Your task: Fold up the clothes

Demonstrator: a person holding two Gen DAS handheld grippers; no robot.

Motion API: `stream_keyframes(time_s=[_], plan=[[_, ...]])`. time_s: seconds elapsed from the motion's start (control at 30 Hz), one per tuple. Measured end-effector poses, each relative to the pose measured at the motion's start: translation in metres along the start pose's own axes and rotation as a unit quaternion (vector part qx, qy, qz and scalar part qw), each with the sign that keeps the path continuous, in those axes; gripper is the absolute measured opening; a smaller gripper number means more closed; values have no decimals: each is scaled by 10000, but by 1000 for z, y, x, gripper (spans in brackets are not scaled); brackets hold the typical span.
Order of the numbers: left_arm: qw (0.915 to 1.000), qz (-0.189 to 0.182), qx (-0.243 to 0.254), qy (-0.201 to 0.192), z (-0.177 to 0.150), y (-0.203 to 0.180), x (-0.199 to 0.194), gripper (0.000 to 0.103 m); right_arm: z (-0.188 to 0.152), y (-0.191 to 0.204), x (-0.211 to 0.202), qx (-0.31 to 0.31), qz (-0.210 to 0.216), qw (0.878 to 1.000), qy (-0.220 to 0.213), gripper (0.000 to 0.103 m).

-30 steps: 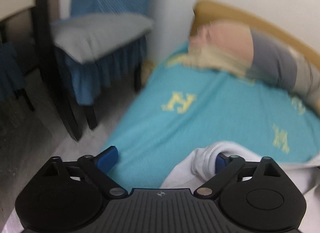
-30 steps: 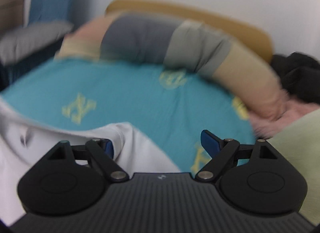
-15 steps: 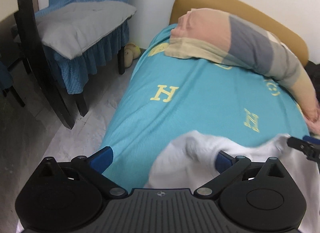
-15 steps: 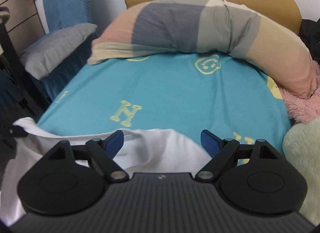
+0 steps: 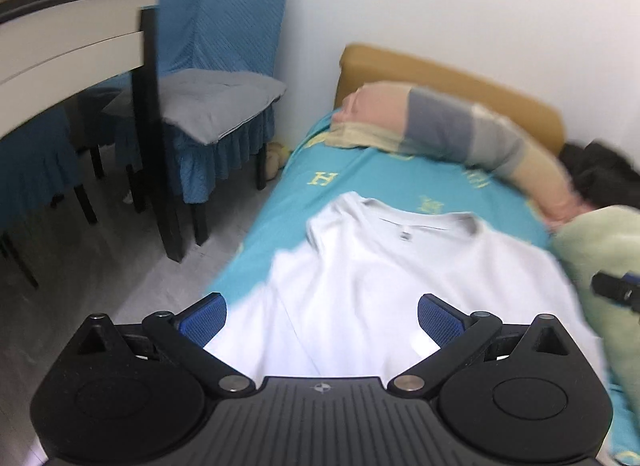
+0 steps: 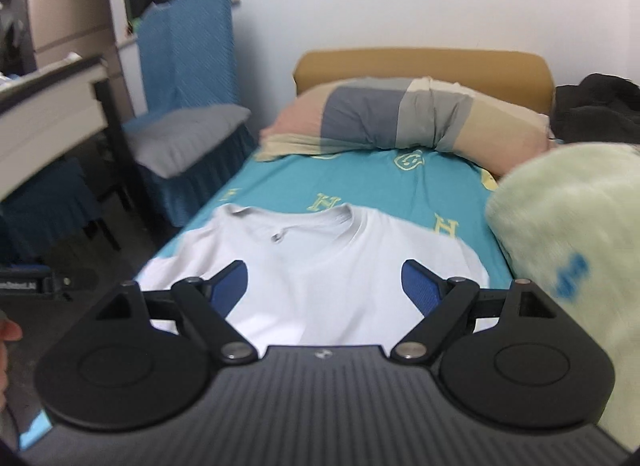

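A white T-shirt (image 5: 380,278) lies spread flat on the teal bed sheet (image 5: 372,181), collar toward the headboard. It also shows in the right wrist view (image 6: 320,270). My left gripper (image 5: 320,314) is open and empty, raised above the shirt's lower left part. My right gripper (image 6: 324,286) is open and empty, raised above the shirt's lower middle. The tip of the right gripper (image 5: 616,290) shows at the right edge of the left wrist view.
A striped long pillow (image 6: 404,117) lies against the tan headboard (image 6: 420,61). A pale green fleece blanket (image 6: 568,234) is piled at the bed's right. Blue-covered chairs (image 5: 216,105) and a table (image 5: 68,41) stand left of the bed. Dark clothing (image 6: 596,101) lies far right.
Both grippers let go of the shirt's shoulders and pulled back and up. The shirt now lies flat on the sheet.
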State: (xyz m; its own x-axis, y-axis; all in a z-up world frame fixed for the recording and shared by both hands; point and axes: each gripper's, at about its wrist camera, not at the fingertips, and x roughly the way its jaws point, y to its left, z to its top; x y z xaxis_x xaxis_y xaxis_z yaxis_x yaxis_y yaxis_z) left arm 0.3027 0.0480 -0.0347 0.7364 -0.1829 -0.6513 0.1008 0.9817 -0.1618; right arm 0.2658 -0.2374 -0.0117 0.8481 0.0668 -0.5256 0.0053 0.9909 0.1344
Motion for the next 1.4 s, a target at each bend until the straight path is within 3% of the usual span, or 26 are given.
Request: stream_keyframes(time_s=[0.13,0.23,0.43,0.53,0.6,0.63,0.7,0.83,0.93,1.0,1.07,1.17,1.3,1.4], plan=[[9981,-170,-594,36,-39,16,-47,103,-38,6,-75,195,156,9995,-175,85],[9914,-79,-1285,247,-53,44,-53,100,-62,12,-115,330,288,9990,-12,85],[9599,339,-2705,652,-73,110,-33,91,-93,9,-152,801,545,9953,-67,85],[9421,468,-3215,829,-90,140,-11,79,-100,6,-146,740,367,9965,-90,85],[9312,387,-3524,845,-100,155,1,60,-101,0,-136,839,247,9961,-111,85],[9305,386,-3566,738,-101,158,5,59,-103,-5,-131,953,248,9950,-139,85],[9347,409,-3489,537,-99,160,14,59,-105,-14,-120,1158,245,9928,-177,85],[9531,424,-2980,309,-87,150,38,60,-112,-22,-95,1295,155,9915,-14,85],[9607,516,-2719,229,-78,145,58,54,-116,-22,-80,1343,146,9907,163,85],[9661,693,-2480,202,-68,143,74,21,-116,-18,-75,1292,82,9914,198,85],[9717,737,-2233,207,-59,141,90,8,-116,-13,-73,1140,-27,9933,177,85],[9815,853,-1701,198,-36,133,103,4,-116,-8,-72,967,-107,9952,126,85],[9862,1261,-1046,-231,28,126,104,4,-114,-4,-67,864,-124,9962,68,85],[9769,1985,-388,-692,82,119,108,4,-112,-7,-57,997,-51,9949,146,85]])
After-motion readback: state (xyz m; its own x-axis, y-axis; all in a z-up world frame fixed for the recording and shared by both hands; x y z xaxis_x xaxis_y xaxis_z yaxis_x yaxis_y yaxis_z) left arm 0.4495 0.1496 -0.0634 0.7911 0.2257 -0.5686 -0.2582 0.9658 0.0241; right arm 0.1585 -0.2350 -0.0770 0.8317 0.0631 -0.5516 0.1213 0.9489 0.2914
